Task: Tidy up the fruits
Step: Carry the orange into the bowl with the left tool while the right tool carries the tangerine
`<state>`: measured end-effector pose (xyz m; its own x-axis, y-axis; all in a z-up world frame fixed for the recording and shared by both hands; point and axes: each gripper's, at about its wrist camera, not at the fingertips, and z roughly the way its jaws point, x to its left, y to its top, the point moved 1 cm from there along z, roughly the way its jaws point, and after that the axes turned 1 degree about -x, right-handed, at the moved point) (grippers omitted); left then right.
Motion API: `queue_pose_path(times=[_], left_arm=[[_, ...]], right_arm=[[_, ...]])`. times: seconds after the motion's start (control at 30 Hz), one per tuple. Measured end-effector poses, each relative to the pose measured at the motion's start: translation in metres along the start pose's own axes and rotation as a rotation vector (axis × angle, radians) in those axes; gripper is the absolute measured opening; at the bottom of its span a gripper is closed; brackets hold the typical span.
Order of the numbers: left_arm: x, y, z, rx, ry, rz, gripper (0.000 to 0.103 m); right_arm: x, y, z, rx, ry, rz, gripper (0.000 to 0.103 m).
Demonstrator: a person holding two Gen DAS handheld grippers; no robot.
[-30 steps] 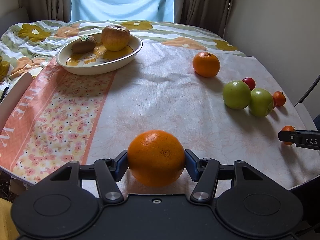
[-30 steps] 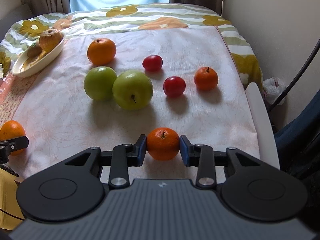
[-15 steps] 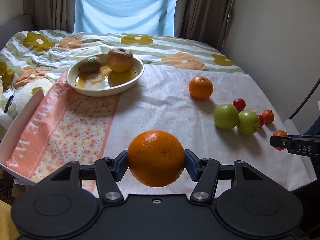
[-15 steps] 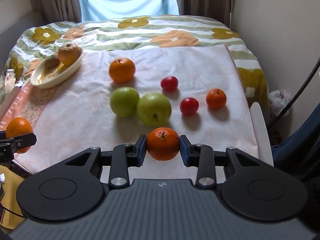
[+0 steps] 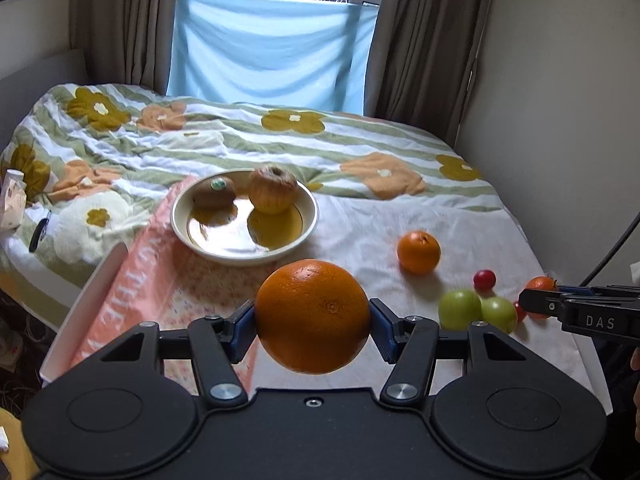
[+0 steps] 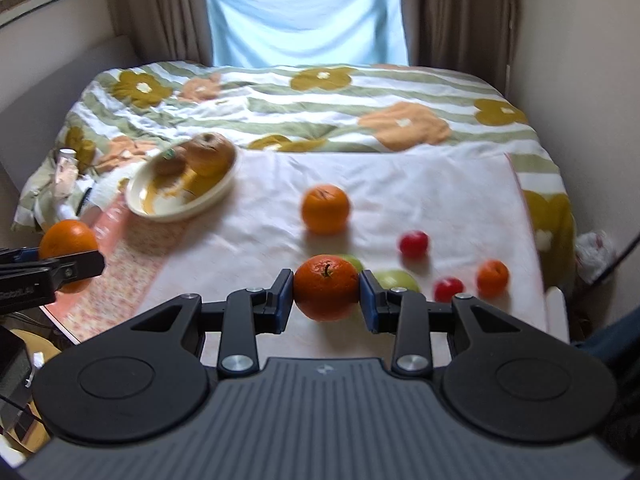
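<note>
Left wrist view: the left gripper (image 5: 313, 326) holds a large orange (image 5: 312, 316) between its blue pads, pressed on both sides, lifted above the tablecloth (image 5: 360, 224). At 11 o'clock from that orange sits a cream bowl (image 5: 244, 254) with a kiwi (image 5: 214, 197) and a brownish apple (image 5: 273, 194) side by side inside it. At 2 o'clock a second orange (image 5: 418, 252) rests on the cloth alone. Toward 3 o'clock two green apples (image 5: 460, 309) touch each other, with a small red fruit (image 5: 484, 279) just behind them. At the right edge the right gripper (image 5: 538, 302) shows, clamped on a small tangerine (image 5: 540, 283).

Right wrist view: that gripper's pads close on the tangerine (image 6: 326, 287), stem up, held clear of the cloth. Behind it the green apples (image 6: 398, 279) are partly hidden. At 12 o'clock lies the loose orange (image 6: 325, 209); at 1 o'clock a red fruit (image 6: 413, 243); at 3 o'clock another red fruit (image 6: 449, 289) beside a small tangerine on the cloth (image 6: 492, 277). The bowl (image 6: 176, 210) is at 10 o'clock, blurred. At 9 o'clock the left gripper grips its orange (image 6: 68, 240).

A flowered duvet (image 5: 240, 136) covers the bed beyond the cloth.
</note>
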<state>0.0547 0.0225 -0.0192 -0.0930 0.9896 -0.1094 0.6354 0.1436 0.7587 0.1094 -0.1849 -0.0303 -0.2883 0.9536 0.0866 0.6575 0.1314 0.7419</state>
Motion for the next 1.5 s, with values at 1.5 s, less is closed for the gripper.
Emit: queue_pose_path(times=[1.5], left_arm=[[0.140,0.094,0.210,0.176,-0.177,0.319,0.062]], right_arm=[[0.162,0.104,0.196,0.082,-0.093,0.148,0.050]])
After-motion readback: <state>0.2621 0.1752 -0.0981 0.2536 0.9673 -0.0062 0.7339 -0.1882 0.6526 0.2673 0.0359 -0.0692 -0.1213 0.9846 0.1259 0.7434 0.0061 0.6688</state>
